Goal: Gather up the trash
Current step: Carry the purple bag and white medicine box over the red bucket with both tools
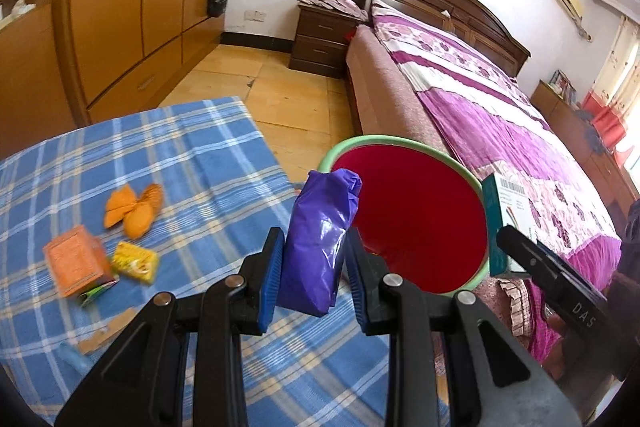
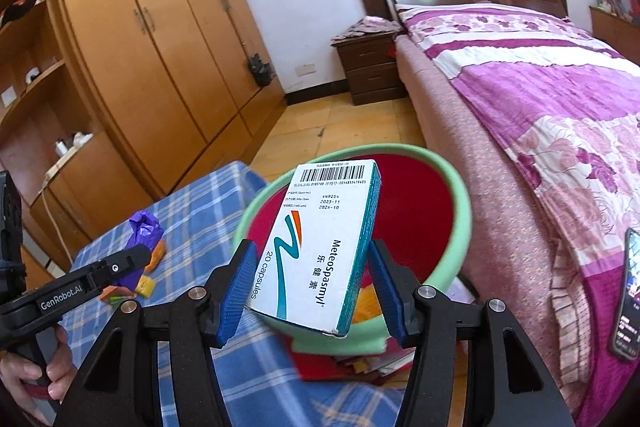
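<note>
The left tool (image 1: 311, 263) pinches a purple wrapper (image 1: 320, 239), the right tool (image 2: 312, 287) a white medicine box (image 2: 320, 247), both held near the red bin with green rim (image 2: 460, 227). On the blue plaid table (image 1: 200, 155) lie an orange carton (image 1: 76, 261), yellow packet (image 1: 134, 262) and orange wrappers (image 1: 134, 209). Beyond, wood floor (image 1: 288, 99), wardrobe (image 2: 160, 39), a purple-covered bed (image 2: 540, 87)

Purple bag (image 1: 320, 243) and white-teal medicine box (image 2: 324, 247) held upright before green-rimmed red bin (image 1: 416, 219).
</note>
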`<move>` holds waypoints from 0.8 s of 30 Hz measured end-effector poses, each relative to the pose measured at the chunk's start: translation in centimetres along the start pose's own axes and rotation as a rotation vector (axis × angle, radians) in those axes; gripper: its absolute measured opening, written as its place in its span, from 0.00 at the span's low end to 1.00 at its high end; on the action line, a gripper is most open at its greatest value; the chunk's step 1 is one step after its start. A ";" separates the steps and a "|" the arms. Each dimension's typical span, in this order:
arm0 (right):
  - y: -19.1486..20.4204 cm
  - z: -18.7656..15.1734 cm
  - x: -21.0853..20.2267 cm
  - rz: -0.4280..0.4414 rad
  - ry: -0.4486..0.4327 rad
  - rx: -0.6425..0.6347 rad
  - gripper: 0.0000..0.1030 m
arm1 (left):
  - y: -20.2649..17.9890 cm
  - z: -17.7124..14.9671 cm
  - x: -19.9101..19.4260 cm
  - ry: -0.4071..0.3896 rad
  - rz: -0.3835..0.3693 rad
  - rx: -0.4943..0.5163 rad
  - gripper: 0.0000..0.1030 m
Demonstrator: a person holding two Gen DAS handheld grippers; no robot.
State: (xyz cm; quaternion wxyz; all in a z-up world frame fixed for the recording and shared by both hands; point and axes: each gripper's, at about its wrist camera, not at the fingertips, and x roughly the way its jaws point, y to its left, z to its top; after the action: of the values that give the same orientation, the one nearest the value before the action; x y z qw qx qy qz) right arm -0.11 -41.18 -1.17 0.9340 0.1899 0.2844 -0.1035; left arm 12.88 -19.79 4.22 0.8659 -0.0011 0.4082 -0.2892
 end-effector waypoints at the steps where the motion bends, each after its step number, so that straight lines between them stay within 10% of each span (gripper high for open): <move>1: -0.4 0.3 0.1 -0.007 -0.003 0.003 0.56 | -0.2 0.0 0.3 0.005 -0.003 0.003 0.30; 24: -4.4 1.6 2.6 -0.034 0.009 0.039 0.56 | -3.6 -0.4 7.4 0.104 -0.008 0.088 0.30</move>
State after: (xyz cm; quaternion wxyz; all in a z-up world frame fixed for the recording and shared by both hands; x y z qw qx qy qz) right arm 1.43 -46.02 -2.75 0.9268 0.2039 0.2899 -0.1241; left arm 14.48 -26.37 -0.38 0.8414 0.0505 0.4397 -0.3102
